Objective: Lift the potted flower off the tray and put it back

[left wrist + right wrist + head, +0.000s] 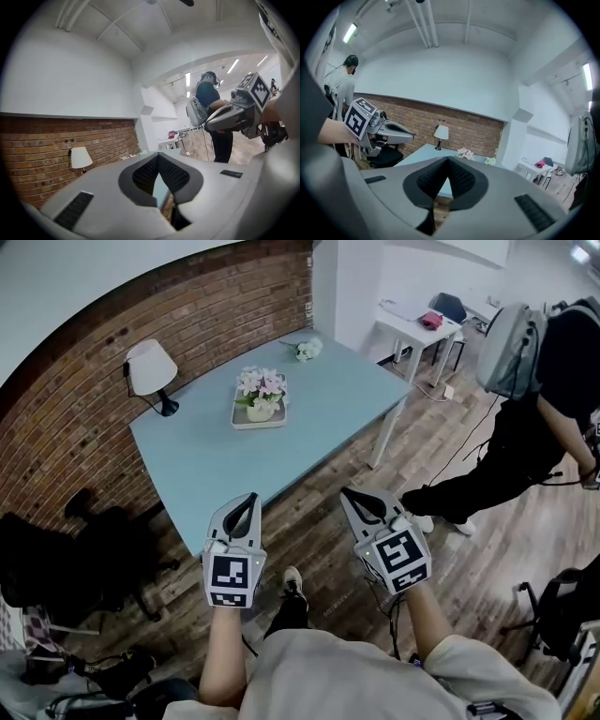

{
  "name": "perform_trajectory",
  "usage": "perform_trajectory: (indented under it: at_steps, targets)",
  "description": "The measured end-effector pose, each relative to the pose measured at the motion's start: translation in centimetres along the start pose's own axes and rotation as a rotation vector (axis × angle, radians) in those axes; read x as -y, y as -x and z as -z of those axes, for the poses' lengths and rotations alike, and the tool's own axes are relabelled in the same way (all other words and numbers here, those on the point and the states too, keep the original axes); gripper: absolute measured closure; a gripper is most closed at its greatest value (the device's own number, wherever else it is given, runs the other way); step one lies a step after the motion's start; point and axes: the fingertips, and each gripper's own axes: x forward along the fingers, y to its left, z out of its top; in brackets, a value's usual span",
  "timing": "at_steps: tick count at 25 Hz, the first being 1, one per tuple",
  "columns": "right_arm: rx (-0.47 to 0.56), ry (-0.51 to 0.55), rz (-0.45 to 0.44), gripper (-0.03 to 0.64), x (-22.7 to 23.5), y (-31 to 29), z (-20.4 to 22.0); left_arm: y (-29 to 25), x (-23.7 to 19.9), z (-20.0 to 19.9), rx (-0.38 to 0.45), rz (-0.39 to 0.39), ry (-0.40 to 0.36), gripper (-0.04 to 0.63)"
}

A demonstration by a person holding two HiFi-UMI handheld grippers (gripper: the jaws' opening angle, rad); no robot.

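Left gripper (248,499): clenched, jaws pressed together with nothing between them; lower centre-left of the head view, over the floor just short of the table's near edge
Right gripper (350,493): clenched too, and empty; lower centre-right, also over the floor, about level with its mate
Flower (262,388): pink and white blooms upright in a pale pot (262,412) on the tray, upper centre of the head view, well apart from both grippers
Tray (246,425): flat on the table (197,460), toward its far side, between the lamp (150,369) at upper left and a loose white bunch (306,350) near the far corner
Stage: judged not yet begun; the jaws must open and reach across the table first
Risk, grip: closing on blooms or stems instead of the pot would crush them or let the pot slip out (it looks small and rounded, so pads may slide off)
Risk, tray: it looks light; a jaw catching its rim, or a pot that sticks, could drag it or lift it along
Risk, return: set down off-centre, the pot could land on the rim and tip
Risk, room: a person (534,409) stands at the right edge with a cable trailing on the floor, away from the table, so probably little threat
Hidden: the pot is mostly screened by blooms and the tray wall, so its shape and grip points are unclear
Hard to make out: in the right gripper view the flower shows only as a small patch just above the jaws, with no tray discernible; in the left gripper view the gripper's body covers most of the table, and the flower cannot be picked out with confidence
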Motion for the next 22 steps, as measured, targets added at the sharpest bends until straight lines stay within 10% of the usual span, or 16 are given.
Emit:
perform_trajectory:
  at_steps: [22]
  targets:
    - [0.019, -0.185, -0.041, 0.595, 9.6, -20.4, -1.9, -18.1, -13.0, 3.0, -0.055, 0.040, 0.012, 0.566]
